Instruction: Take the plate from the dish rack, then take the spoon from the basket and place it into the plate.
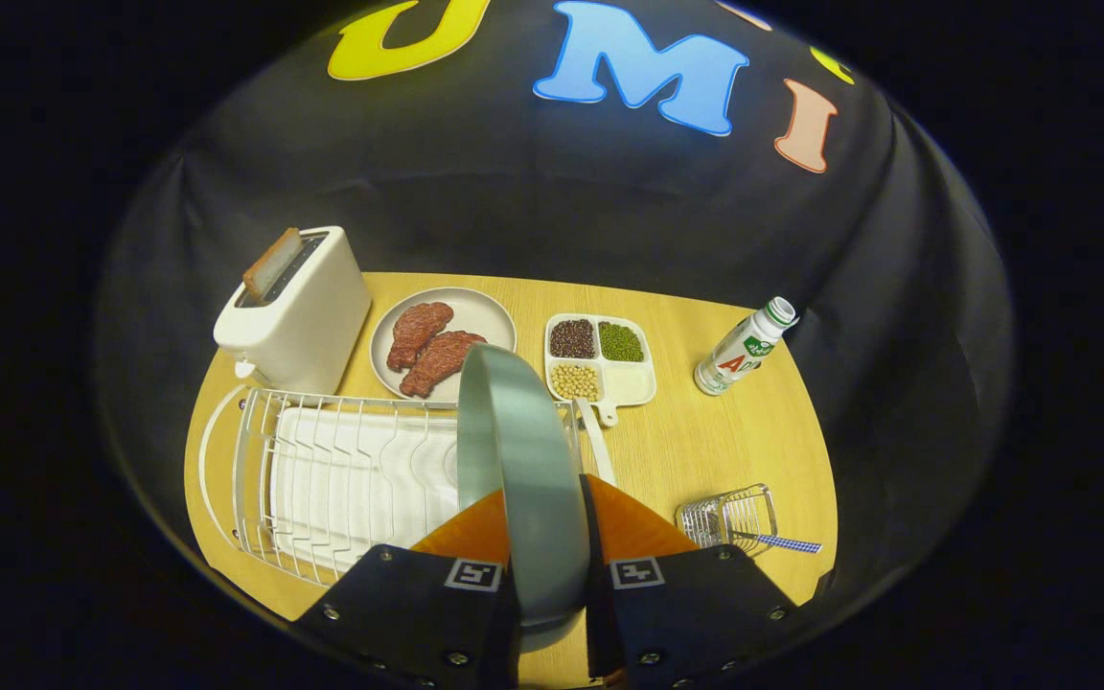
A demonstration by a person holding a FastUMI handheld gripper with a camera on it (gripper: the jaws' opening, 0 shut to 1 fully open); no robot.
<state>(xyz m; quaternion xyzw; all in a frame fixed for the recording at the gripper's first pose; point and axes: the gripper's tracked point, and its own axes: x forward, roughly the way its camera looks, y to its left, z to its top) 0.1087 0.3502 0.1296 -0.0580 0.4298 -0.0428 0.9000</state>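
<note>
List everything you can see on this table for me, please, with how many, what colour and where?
plate: one, grey-green, on edge between the gripper's fingers, over the dish rack's right end
dish rack: one, white wire, just ahead of the fingers, to their left
toaster: one, cream, behind the rack, a slice in its slot
round plate: one, pale, beside the toaster, holding two brown meat pieces
divided tray: one, white, beyond the fingers; dark, green and yellow beans in it
bottle: one, white, far right
basket: one, metal wire, right of the fingers
spoon: one, blue-patterned handle sticking from the basket
table: one, light wood
gripper: one, shut on the plate
</note>
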